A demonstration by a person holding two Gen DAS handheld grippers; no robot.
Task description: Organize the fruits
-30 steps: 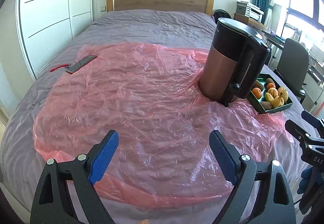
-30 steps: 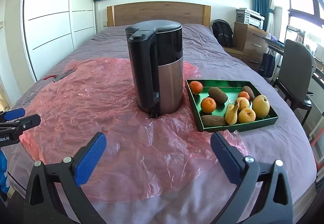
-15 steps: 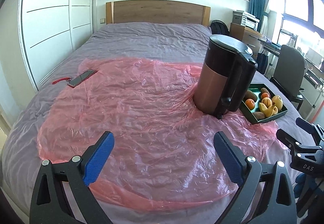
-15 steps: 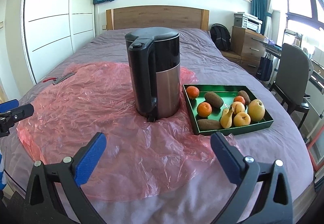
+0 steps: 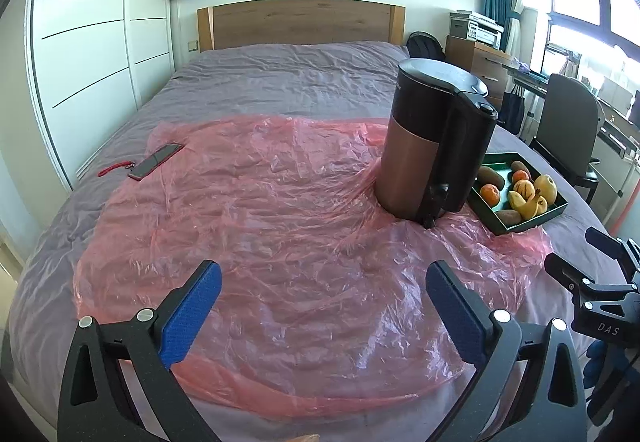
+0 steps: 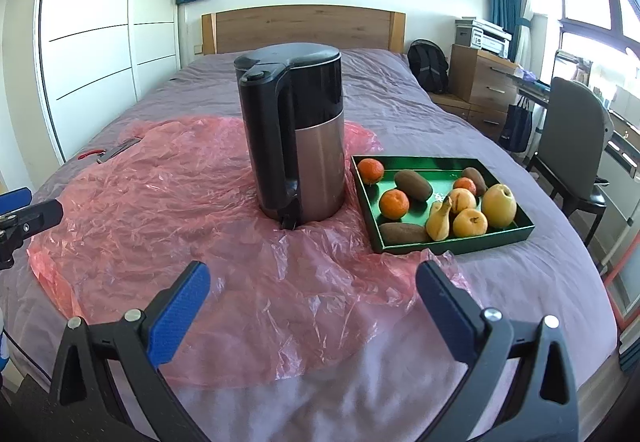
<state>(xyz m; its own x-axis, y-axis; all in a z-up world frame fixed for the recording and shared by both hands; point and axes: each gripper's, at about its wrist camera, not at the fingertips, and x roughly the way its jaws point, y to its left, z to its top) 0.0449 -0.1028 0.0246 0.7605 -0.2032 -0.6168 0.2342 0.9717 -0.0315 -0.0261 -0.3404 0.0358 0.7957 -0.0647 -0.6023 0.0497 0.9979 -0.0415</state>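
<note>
- A phone [image 5: 156, 161] with a red strap lies at the left edge of the pink plastic sheet [image 5: 280, 222], which is spread over the grey bed [image 5: 280, 82], near the bed's left side.
- The left gripper [image 5: 322, 296] hangs over the near part of the sheet; its blue-padded jaws are opening, already wide, with only plastic showing in the gap.
- A kettle [image 6: 294, 138], black above and copper below, stands upright on the sheet toward its right edge, handle facing the near side of the bed.
- The right gripper [image 6: 312, 294] hovers over the sheet's near right edge, jaws spread wide and holding nothing.
- A green tray [image 6: 456, 238] sits on the bed just right of the kettle, its near corner on the plastic.
- Inside the tray: three oranges [image 6: 394, 204] and a kiwi [image 6: 413, 184] toward the left and far side, another kiwi [image 6: 404, 233] at the near edge, a second far one [image 6: 476, 178].
- The pears [image 6: 470, 222] cluster near the tray's right side, beside a large yellow apple [image 6: 499, 205].
</note>
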